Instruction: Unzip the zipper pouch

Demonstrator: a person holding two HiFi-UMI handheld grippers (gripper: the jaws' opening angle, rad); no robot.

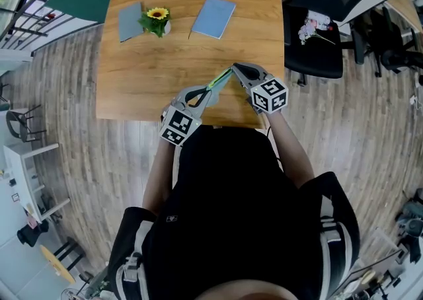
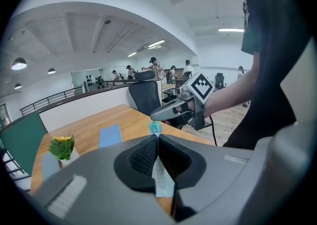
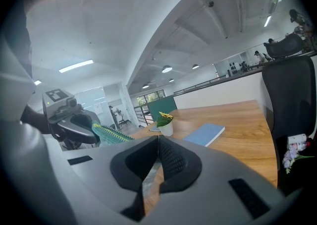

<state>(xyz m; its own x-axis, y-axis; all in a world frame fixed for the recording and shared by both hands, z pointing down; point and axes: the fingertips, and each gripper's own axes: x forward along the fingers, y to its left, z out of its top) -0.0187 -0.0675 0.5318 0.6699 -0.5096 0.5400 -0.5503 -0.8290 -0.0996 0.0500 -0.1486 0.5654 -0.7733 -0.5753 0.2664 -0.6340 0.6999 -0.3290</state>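
A slim green zipper pouch hangs edge-on above the near part of the wooden table, stretched between both grippers. My left gripper is shut on its near end; in the left gripper view the pale green fabric runs between the closed jaws of my left gripper. My right gripper is shut on the pouch's far end. Its teal tip shows just under that gripper. In the right gripper view the ribbed green pouch passes behind the closed jaws of my right gripper. The zipper pull is hidden.
A small potted yellow flower stands at the table's far side between a grey-blue booklet and a blue notebook. A black office chair stands off the table's right edge. The floor is wood planks.
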